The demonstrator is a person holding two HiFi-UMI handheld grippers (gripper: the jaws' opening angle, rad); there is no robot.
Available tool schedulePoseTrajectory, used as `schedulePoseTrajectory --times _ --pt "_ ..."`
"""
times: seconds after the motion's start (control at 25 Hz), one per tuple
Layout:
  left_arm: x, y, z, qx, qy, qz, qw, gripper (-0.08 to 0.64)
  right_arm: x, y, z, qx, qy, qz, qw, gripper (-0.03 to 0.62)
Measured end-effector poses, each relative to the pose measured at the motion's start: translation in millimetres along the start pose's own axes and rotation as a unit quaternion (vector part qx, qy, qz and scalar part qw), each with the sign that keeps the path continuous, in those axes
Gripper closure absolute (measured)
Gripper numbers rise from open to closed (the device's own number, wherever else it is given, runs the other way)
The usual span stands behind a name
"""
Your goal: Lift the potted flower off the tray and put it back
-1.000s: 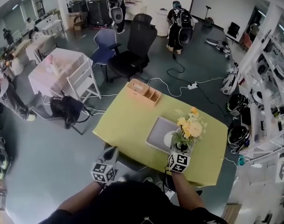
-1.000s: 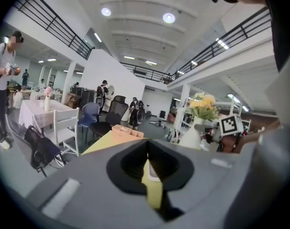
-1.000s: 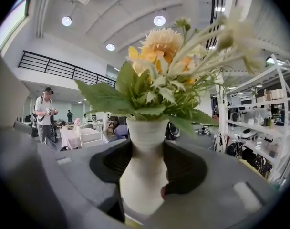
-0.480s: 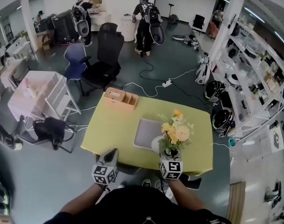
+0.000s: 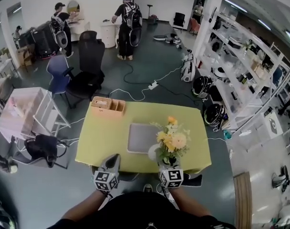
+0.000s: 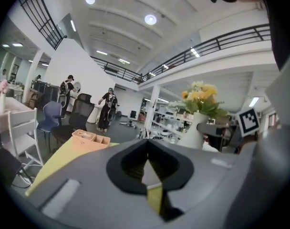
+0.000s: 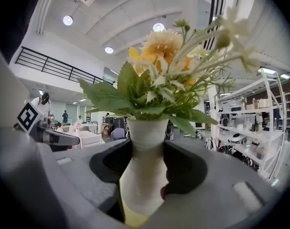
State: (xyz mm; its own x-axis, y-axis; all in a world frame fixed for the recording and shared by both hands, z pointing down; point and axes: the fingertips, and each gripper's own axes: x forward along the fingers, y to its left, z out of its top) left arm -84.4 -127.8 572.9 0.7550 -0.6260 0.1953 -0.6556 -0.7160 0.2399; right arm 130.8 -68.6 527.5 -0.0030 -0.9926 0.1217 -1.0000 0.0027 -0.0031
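– Gripping anything, the right hand-held gripper [image 5: 169, 164] [image 7: 144, 178]?
– Yes: its 2 jaws clamp the white ceramic pot of yellow flowers [image 5: 170, 143] [image 7: 146, 151], above the near edge of the yellow-green surface [image 5: 104, 137], beside the flat grey tray [image 5: 138, 136].
– Left hand-held gripper [image 5: 112, 161] [image 6: 147, 162]?
– Jaws together, empty.

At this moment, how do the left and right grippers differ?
The left gripper has its jaws pressed together with nothing between them. The right gripper has its jaws apart, clamped on the white vase of the potted flower. So the left gripper is empty, while the right gripper holds the flower by the near right corner of the tray. Both are side by side at the near edge of the table, pointing forward.
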Motion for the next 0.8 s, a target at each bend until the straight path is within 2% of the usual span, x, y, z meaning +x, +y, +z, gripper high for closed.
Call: schedulePoseTrajectory --times 0.24,0.36,0.44,0.52,0.8 --pt "0 1 0 -0.002 0.000 -0.006 1.0000 0.552 -4 -2 1 0.002 -0.005 -0.008 1.000 0.380" --pt "1 -3 0 0.000 0.005 -0.025 0.9997 0.552 -2 -2 2 0.003 -0.007 -0.009 1.000 0.380" --pt "-1 -7 3 0.007 -0.007 -0.038 0.9992 0.552 -1 -3 0 0.005 -0.008 -0.010 1.000 0.380" --pt "-3 -9 7 -0.005 -0.024 -0.043 0.9988 0.552 -2 -3 -2 0.005 -0.008 -0.010 1.000 0.380" --pt "-4 0 3 -0.019 -0.015 -0.023 0.9995 0.552 1 -3 -2 0.006 -0.006 -0.007 1.000 0.380"
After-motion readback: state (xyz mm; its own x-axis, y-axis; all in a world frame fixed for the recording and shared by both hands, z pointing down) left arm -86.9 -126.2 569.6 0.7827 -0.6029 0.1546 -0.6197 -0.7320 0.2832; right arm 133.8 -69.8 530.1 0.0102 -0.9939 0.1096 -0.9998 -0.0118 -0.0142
